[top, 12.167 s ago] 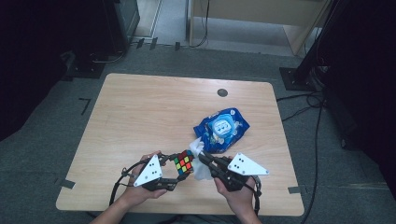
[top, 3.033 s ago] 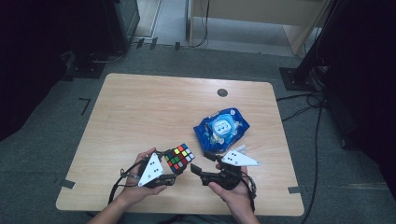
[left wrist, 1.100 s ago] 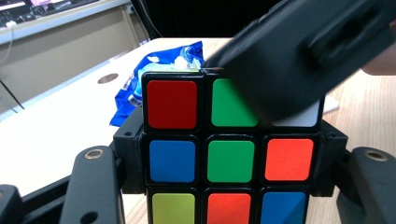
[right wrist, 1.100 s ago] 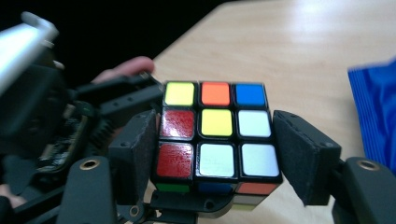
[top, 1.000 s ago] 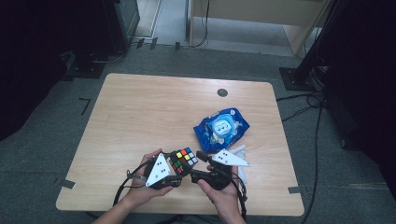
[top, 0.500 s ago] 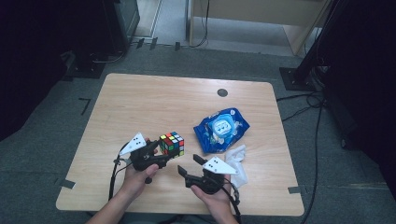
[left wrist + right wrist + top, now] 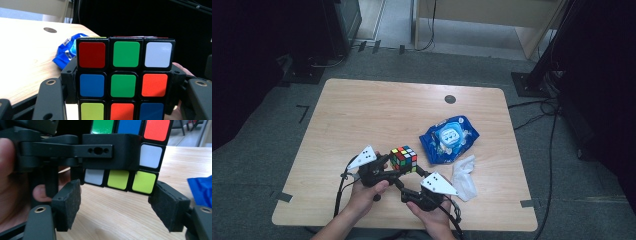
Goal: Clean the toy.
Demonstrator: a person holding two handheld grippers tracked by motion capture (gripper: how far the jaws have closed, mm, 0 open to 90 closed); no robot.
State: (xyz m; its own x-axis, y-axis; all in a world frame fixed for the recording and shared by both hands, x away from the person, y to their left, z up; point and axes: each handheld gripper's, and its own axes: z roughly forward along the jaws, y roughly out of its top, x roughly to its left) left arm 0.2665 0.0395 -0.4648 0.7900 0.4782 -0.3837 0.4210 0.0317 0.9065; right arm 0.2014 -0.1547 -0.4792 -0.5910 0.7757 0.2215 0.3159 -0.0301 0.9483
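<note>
Pale wooden surface on grey carpet, dark room behind; puzzle cube held above the near middle of the surface, black-framed with scrambled stickers: red, green, white across the top row facing the left tongs' camera; cube upright, equal-sided, no long axis; left tongs clamped on its two sides; right tongs spread apart just under the cube's bottom row, pads clear of it; blue wipes pack lies flat beside, lid shut; crumpled white wipe next to it.
</note>
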